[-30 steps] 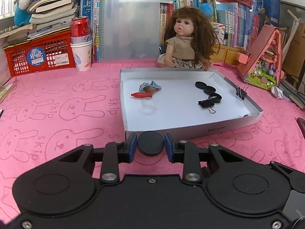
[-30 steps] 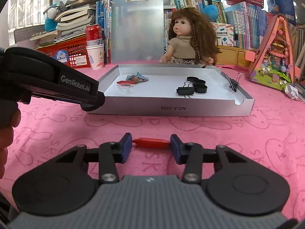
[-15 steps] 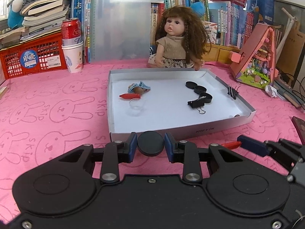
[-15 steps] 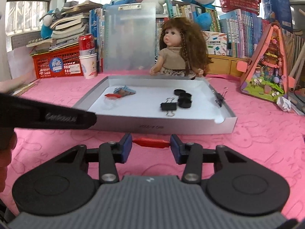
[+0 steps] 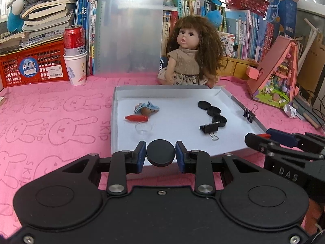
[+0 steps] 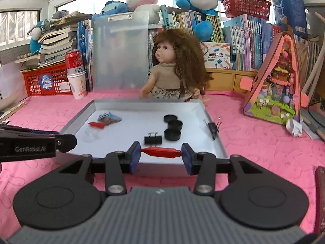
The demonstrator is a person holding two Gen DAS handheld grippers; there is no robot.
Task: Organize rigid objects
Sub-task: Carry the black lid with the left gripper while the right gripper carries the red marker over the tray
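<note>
Both grippers have risen over the tray: right gripper clamps red piece crosswise, left gripper black disc.

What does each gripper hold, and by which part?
Left gripper: black round cap, held by its rim. Right gripper: red peg, held at its two ends.

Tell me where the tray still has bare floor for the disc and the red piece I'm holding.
Bare tray floor: the middle strip between the clear cup and the loose binder clip, and along the far wall. Crowded: the left cluster around the red piece, and the black discs on the right.
</note>
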